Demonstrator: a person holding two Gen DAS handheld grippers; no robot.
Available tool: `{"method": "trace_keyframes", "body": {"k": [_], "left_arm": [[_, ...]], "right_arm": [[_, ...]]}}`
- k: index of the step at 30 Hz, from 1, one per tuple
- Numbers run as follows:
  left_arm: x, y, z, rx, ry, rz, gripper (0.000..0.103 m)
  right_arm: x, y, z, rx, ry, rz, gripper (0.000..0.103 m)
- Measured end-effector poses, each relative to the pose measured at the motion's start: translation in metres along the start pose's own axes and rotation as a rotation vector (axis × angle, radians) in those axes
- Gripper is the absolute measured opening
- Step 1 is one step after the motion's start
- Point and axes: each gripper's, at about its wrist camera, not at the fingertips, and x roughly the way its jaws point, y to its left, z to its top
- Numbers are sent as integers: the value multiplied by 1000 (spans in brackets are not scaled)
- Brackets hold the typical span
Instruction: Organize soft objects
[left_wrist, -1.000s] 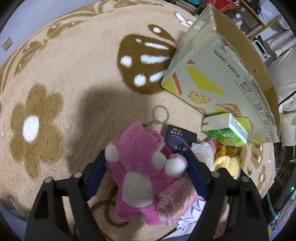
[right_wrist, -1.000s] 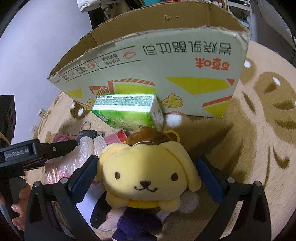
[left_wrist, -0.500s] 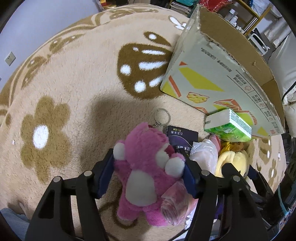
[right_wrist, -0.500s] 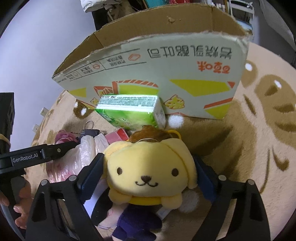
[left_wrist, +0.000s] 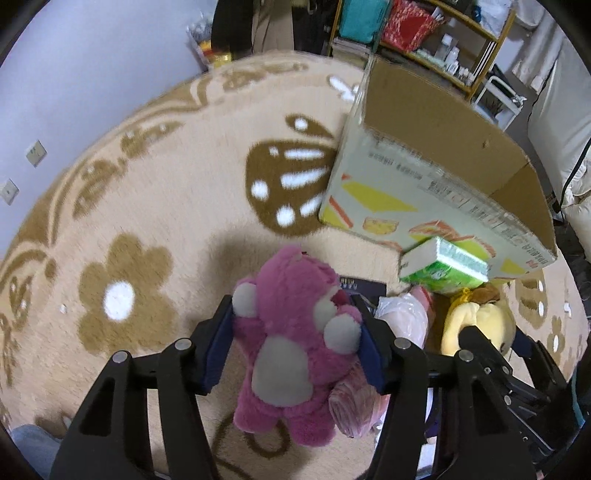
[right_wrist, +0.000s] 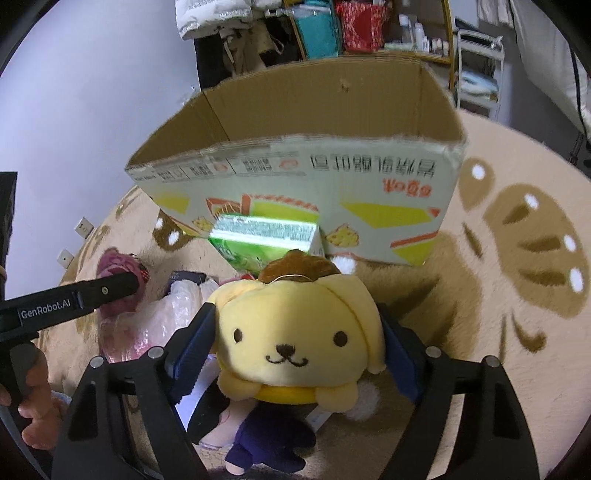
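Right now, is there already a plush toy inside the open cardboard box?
No: the cardboard box shows only bare brown walls inside, while the yellow dog plush is outside it, between the right tool's closing fingers.

**Two wrist views, both angled down at the rug**

The left view looks steeply down along its claw (left_wrist: 295, 347) onto the rug (left_wrist: 166, 206), close. The right view faces the box (right_wrist: 314, 177) from nearby. Both share the box, the green pack (left_wrist: 443, 266) and the yellow plush (right_wrist: 299, 332).
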Motion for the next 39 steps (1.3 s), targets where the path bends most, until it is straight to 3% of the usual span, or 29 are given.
{"method": "trace_keyframes", "body": {"k": [12,27,39], "left_arm": [[-46,-3,10,40,-198,17,59],[-107,-25,26,107,-471,2,59],[-132,-44,54,150,-596,-26,59]], "right_arm": [[-62,0,17,-22,-271,-75,86],[-99,-2,34,-30,-436,-79,86],[-112,-4,58,-38,-524,-64,86]]}}
